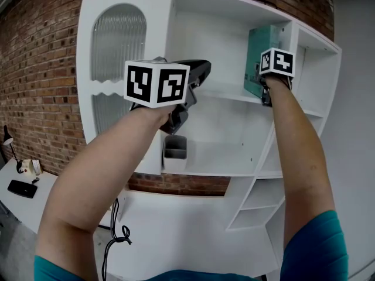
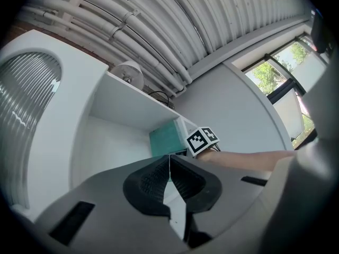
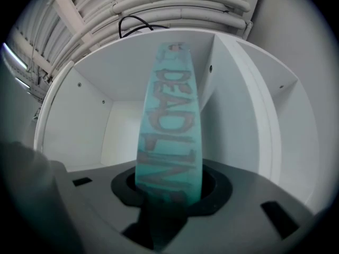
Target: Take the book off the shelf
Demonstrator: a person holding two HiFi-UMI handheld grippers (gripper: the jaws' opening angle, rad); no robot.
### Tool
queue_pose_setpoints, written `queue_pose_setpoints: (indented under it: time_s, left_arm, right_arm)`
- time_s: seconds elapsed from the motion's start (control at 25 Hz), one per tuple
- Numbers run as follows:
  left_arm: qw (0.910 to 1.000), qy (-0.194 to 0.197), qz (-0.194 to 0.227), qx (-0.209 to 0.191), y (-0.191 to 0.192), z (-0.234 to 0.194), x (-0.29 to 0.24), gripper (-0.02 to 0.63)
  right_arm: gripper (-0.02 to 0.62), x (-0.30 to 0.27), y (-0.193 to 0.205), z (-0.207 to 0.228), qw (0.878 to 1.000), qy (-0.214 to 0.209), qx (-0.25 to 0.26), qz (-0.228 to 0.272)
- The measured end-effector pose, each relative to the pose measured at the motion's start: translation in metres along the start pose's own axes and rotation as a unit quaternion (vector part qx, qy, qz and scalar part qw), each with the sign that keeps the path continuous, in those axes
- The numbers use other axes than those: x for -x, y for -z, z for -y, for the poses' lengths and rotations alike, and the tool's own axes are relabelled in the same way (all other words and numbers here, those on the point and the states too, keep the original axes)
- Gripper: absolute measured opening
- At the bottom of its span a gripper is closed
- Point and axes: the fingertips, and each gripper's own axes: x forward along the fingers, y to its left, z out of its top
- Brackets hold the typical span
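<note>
While the head view shows only the teal cover of the book (image 1: 259,57), the right gripper view shows its spine (image 3: 169,126) with large blurred lettering. The book stands upright in the top compartment of the white shelf unit (image 1: 234,101), near the right wall. The right tongs (image 3: 168,188) are closed on the lower spine, one pad on each side. The left tongs (image 2: 169,169) are pressed together with nothing in them, held up well left of the book (image 1: 202,69). A small grey holder (image 1: 174,149) sits one shelf down; its contents are hidden. A ribbed glass door (image 1: 117,40) fills the unit's left side. A black cable (image 1: 116,239) hangs below it. A brick wall (image 1: 41,69) stands behind.
</note>
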Motion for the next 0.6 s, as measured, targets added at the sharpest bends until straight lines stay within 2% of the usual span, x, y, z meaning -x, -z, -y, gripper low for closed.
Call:
queue_pose_setpoints:
  time_s: [0.24, 0.6]
  left_arm:
    - [1.0000, -0.008, -0.001, -0.005, -0.007, 0.003, 0.001, 0.020]
    - [0.9997, -0.019, -0.002, -0.016, -0.021, 0.026, 0.021, 0.020]
  right_arm:
    - [0.163, 0.027, -0.009, -0.005, 1.000, -0.019, -0.002, 0.014]
    - [0.163, 0.098, -0.014, -0.042, 0.995, -0.094, 0.021, 0.040]
